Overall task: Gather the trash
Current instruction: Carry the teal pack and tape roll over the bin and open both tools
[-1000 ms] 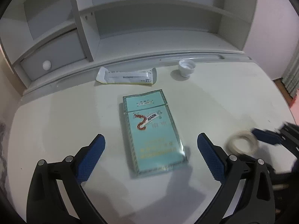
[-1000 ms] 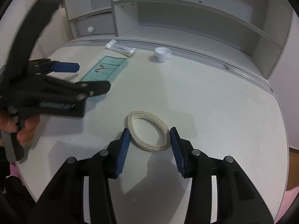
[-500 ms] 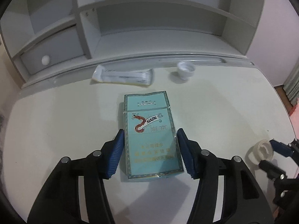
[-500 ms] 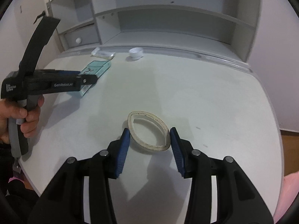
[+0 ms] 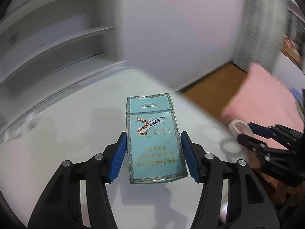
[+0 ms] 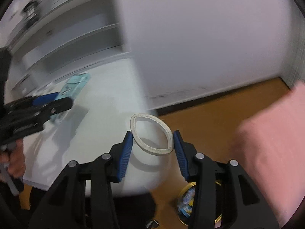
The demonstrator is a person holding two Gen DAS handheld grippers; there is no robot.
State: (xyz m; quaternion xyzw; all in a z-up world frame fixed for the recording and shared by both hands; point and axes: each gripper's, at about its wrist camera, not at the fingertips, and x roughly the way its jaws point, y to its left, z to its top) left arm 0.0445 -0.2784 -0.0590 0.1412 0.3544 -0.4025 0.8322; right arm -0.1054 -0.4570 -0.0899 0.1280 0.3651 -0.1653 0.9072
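Note:
My left gripper (image 5: 153,155) is shut on a teal cigarette pack (image 5: 154,141) with a red dragon print and holds it above the white table (image 5: 66,133). My right gripper (image 6: 152,148) is shut on a squashed white tape ring (image 6: 151,136) and holds it over the table's right edge. The tape ring also shows in the left wrist view (image 5: 240,127), held by the right gripper (image 5: 249,133). The pack also shows in the right wrist view (image 6: 73,87), held by the left gripper (image 6: 53,101).
A grey shelf unit (image 5: 57,43) stands at the back of the table. A trash bin with a gold rim (image 6: 187,206) holding wrappers sits on the brown floor (image 6: 219,112) below the right gripper. A pink bed (image 6: 272,152) lies to the right.
Both grippers have lifted their items and swung to the right, toward the table's edge. The views now show the wall, floor and pink bed, with motion blur.

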